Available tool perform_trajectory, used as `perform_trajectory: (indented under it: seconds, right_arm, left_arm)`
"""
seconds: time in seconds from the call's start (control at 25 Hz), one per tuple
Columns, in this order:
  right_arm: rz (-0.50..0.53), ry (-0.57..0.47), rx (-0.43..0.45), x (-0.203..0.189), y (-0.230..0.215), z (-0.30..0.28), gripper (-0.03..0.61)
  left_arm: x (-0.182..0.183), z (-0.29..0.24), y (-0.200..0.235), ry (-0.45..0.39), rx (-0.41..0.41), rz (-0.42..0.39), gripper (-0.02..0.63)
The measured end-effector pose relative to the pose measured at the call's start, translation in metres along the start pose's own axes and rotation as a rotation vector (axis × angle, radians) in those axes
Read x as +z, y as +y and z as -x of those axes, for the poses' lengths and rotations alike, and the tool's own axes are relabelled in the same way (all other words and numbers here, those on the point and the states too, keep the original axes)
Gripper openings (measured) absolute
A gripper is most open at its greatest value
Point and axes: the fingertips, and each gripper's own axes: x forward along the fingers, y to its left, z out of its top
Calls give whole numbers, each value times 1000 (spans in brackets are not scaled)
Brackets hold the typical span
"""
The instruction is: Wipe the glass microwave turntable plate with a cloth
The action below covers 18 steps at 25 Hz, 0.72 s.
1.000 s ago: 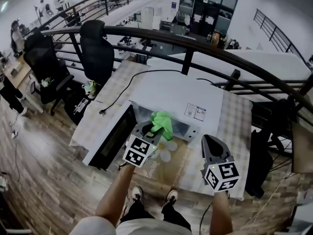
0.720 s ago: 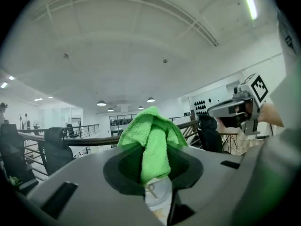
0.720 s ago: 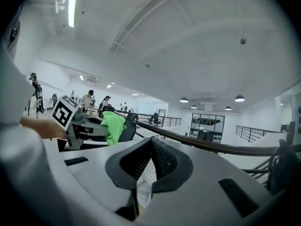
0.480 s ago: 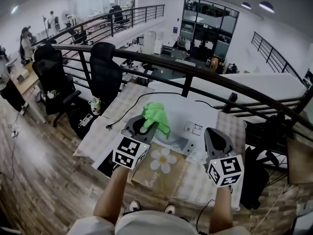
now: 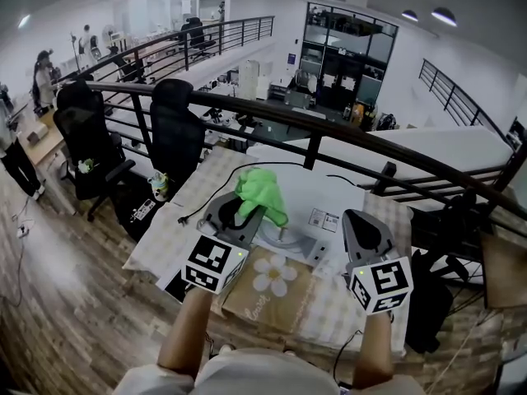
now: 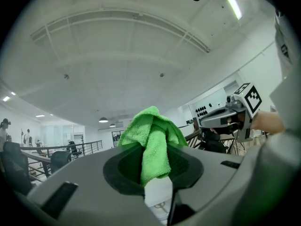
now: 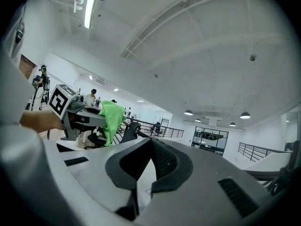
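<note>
Left gripper (image 5: 240, 207): jaws clamped on the cloth (image 5: 260, 189). The green cloth is pinched at its middle, and its folds stand up out of the jaws and hang over their tips. In the head view this gripper sits over the front left corner of the microwave (image 5: 329, 189), with the cloth lying across that corner.

Right gripper (image 5: 356, 220): jaws closed together, pads meeting at the tips, nothing between them. It sits over the front right of the microwave, well apart from the left gripper. Each gripper view looks upward at the hall ceiling and shows the other gripper off to one side.

Plate (image 5: 283, 236): a round, clear outline at the front of the microwave, between the two grippers. Its edge is faint, and I cannot tell exactly what it rests on. Neither gripper touches it, and neither does the cloth.

Mat (image 5: 265, 296): brown with a daisy print, lying just in front of the microwave and next to the plate.
</note>
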Motion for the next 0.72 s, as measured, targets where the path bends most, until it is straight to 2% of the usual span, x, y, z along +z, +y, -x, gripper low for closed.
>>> perform_trajectory:
  seconds: [0.24,0.72]
  right_arm:
    - [41,45,4,-8,6,2,11]
    - [34,68,0,-18,7,2,11]
  left_arm:
    - [-4,-2,-10,10,-28,-9,109]
    - [-10,-5,-17,21,-52,-7,109]
